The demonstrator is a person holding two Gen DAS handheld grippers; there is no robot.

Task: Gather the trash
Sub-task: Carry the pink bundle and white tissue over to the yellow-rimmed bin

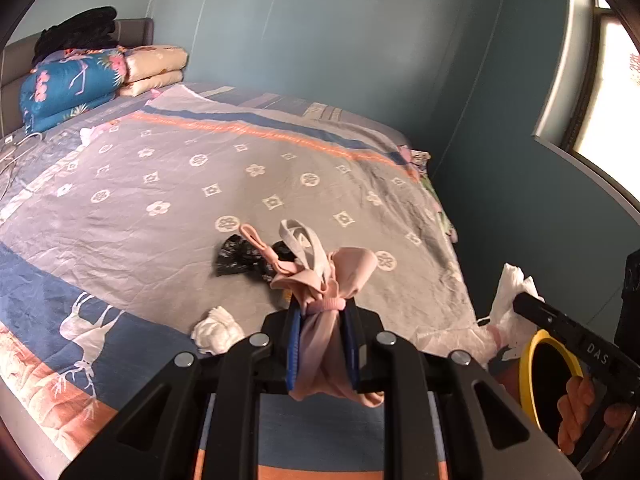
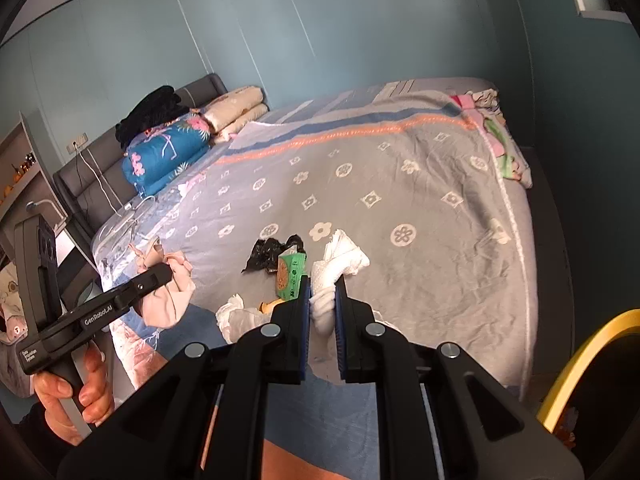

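Note:
My left gripper (image 1: 322,304) is shut on a pink cloth item with white straps (image 1: 320,276), held above the bed's near edge; it also shows in the right wrist view (image 2: 168,296). My right gripper (image 2: 322,284) is shut on a crumpled white tissue (image 2: 340,264), also seen in the left wrist view (image 1: 512,292). On the bed lie a black plastic scrap (image 1: 236,258), a white tissue wad (image 1: 216,330), and a green wrapper (image 2: 292,274).
A yellow-rimmed bin (image 1: 548,376) stands right of the bed, also at the right edge of the right wrist view (image 2: 588,360). Folded quilts (image 1: 76,84) are stacked at the headboard. Clothes (image 2: 504,148) hang over the bed's far corner.

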